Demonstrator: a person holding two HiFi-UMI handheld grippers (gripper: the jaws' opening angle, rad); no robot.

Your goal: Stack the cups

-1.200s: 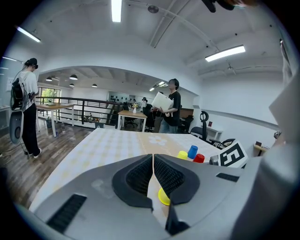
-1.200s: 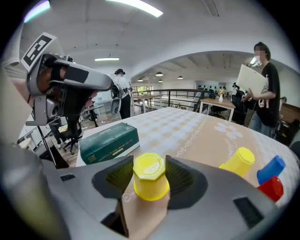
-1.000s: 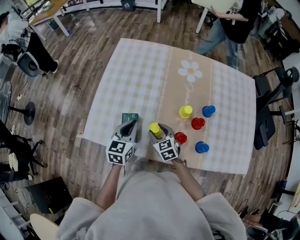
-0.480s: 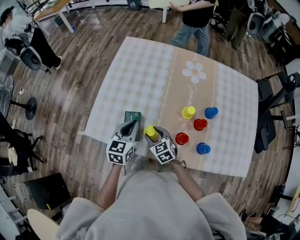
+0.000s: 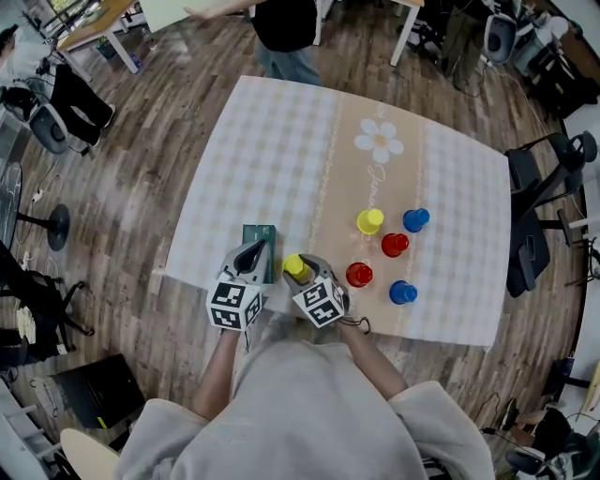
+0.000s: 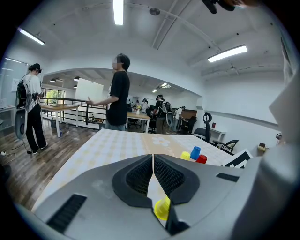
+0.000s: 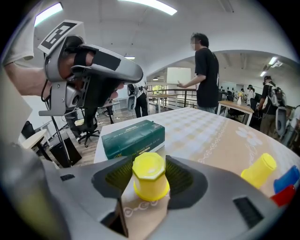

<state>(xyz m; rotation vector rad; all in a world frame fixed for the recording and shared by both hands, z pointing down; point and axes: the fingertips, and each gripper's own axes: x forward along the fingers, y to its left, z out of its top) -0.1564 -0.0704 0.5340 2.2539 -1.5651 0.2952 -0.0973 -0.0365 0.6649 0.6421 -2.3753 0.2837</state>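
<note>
My right gripper [image 5: 294, 268] [image 7: 150, 180] is shut on an upside-down yellow cup [image 5: 293, 266] [image 7: 150, 175], low over the tablecloth near the front edge. Just left of it, my left gripper [image 5: 254, 253] [image 6: 153, 161] is shut with nothing between its jaws. Through the left gripper view the held yellow cup [image 6: 162, 209] shows below the jaws. The other cups stand upside down to the right: a yellow cup [image 5: 369, 221] [image 7: 257, 170], a blue cup [image 5: 415, 219], a red cup [image 5: 395, 245], a second red cup [image 5: 359, 274] and a second blue cup [image 5: 402, 292].
A green box [image 5: 260, 240] [image 7: 133, 138] lies on the checked tablecloth [image 5: 272, 150] just beyond my left gripper. A person [image 5: 286, 26] carrying a white board walks past the table's far edge. Office chairs [image 5: 539, 202] stand to the right of the table.
My right gripper has carried the yellow cup a little to the left, closer to the left gripper. The person behind the table has walked from right to left.
</note>
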